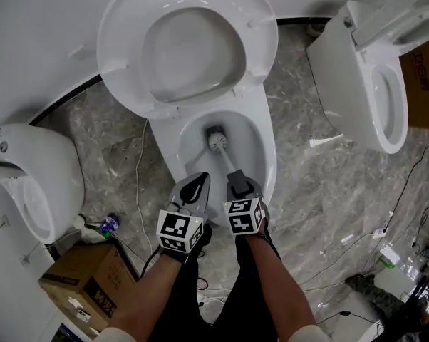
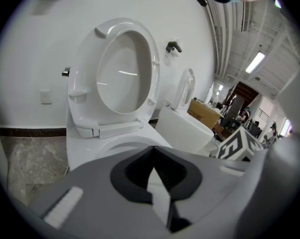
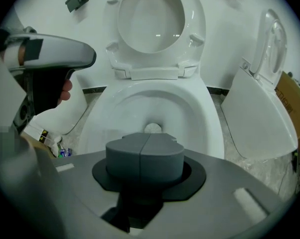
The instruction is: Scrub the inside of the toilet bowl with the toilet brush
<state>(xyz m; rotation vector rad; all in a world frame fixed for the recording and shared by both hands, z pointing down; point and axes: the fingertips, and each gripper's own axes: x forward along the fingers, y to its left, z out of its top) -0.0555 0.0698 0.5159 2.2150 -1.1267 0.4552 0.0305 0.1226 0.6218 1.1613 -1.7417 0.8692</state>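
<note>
A white toilet stands with its seat and lid raised against the wall, and the bowl is open below them. The toilet brush head rests deep in the bowl near the drain. Its pale handle slants back to my right gripper, which is shut on it over the bowl's front rim. In the right gripper view the grey jaws are pressed together, with the brush head showing just beyond them. My left gripper hangs beside it, shut and holding nothing; its jaws point at the raised seat.
A second toilet stands at the right and a third at the left. Cardboard boxes sit at lower left and far right. Cables and a small bottle lie on the marble floor.
</note>
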